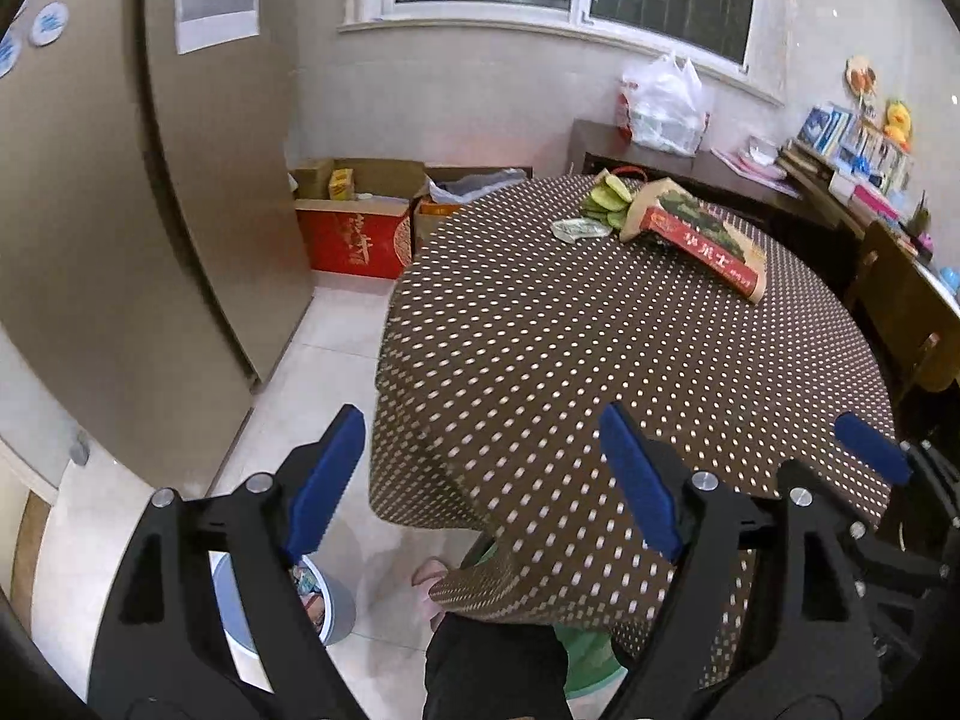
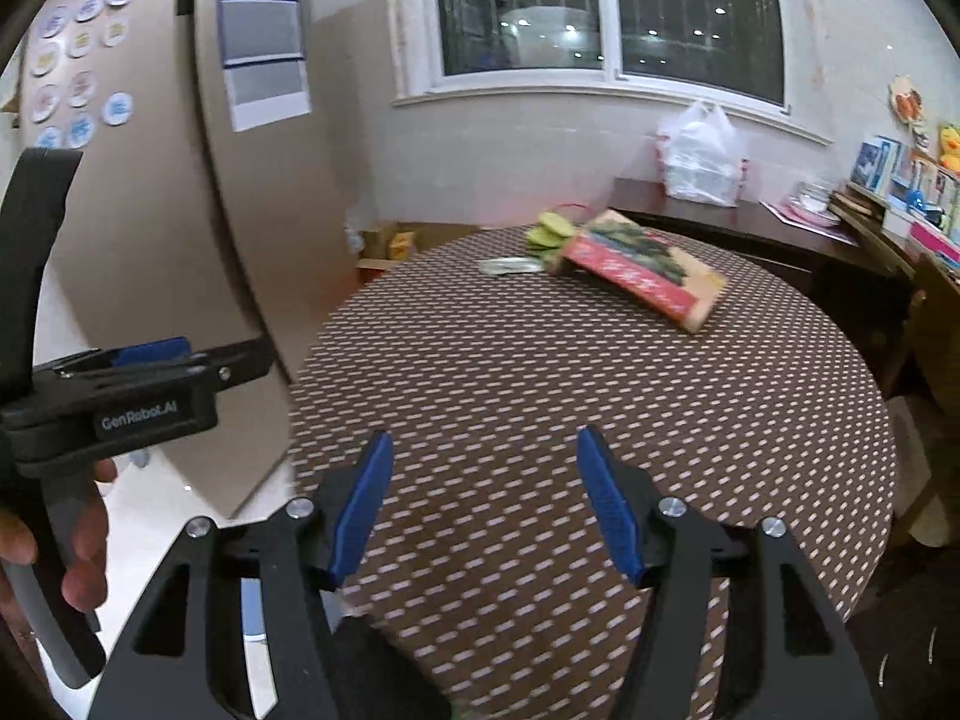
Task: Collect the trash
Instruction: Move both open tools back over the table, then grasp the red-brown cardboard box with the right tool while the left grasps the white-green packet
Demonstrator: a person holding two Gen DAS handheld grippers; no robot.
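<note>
Desk (image 1: pixel 540 360), round, dotted cloth: trash not yet collected. Flat printed carton (image 1: pixel 696 240) lies at the far side, long axis running diagonally toward the near right. Crumpled wrapper (image 1: pixel 579 229) just beside it. Bin (image 1: pixel 327 600) on floor, near left. Left tongs (image 1: pixel 486 480) released, opening, empty; right tongs (image 2: pixel 483 504) released, empty.

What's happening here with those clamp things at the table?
A person holds two black grippers with blue pads, the left gripper and the right gripper, both open and empty, over a round brown dotted tablecloth. Far across it lie green peels and a red-and-tan paper bag. Nothing is picked up yet.
</note>
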